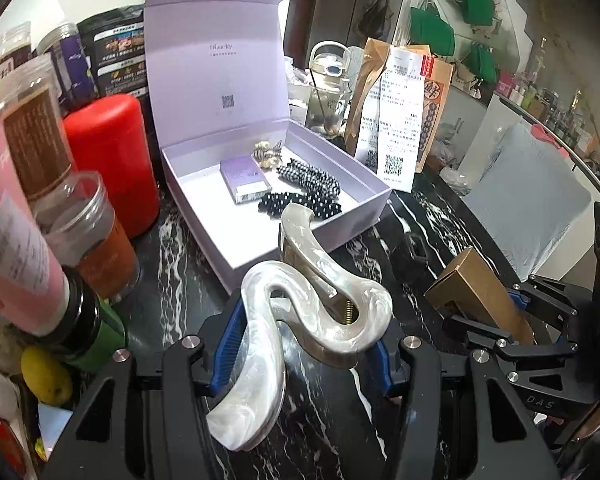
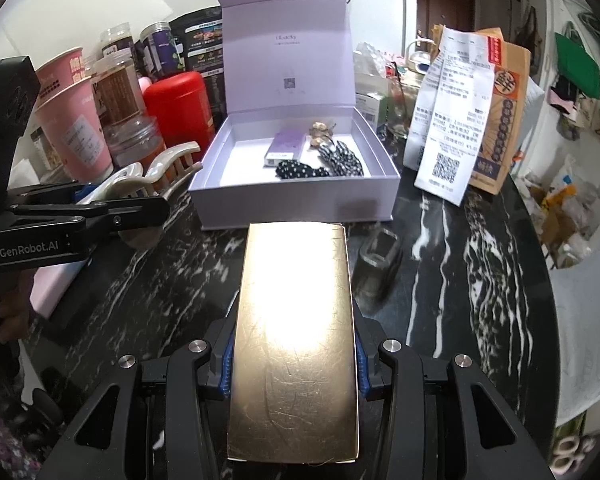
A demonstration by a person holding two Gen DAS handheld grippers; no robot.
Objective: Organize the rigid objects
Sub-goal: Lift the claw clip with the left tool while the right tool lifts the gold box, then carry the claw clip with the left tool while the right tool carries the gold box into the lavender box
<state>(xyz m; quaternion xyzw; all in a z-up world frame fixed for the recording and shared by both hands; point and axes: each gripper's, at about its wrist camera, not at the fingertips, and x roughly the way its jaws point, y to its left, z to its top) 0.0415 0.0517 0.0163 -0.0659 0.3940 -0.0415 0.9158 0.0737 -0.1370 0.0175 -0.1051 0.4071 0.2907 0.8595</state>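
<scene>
Black marble-veined counter (image 2: 460, 264) carrying, at its far side, an open lilac gift box (image 2: 296, 200) with its lid standing upright; the box sits between a red canister (image 2: 180, 108) to the left and a brown paper bag (image 2: 500, 120) with a long receipt (image 2: 452, 120) to the right. Inside the box: a small purple carton (image 2: 286, 146), two black-and-white dotted hair clips (image 2: 324, 164) and a mottled beige clip (image 2: 320, 132) toward the back wall. Right tool (image 2: 294, 364): both pads pressed on the long sides of a gold rectangular box (image 2: 296, 332), held above the counter just short of the lilac box's front wall. Left tool (image 1: 300, 356): pinching a pearly white wavy claw clip (image 1: 300, 304), held near the box's front corner. A small dark block (image 2: 378, 264) lies on the counter just right of the gold box
</scene>
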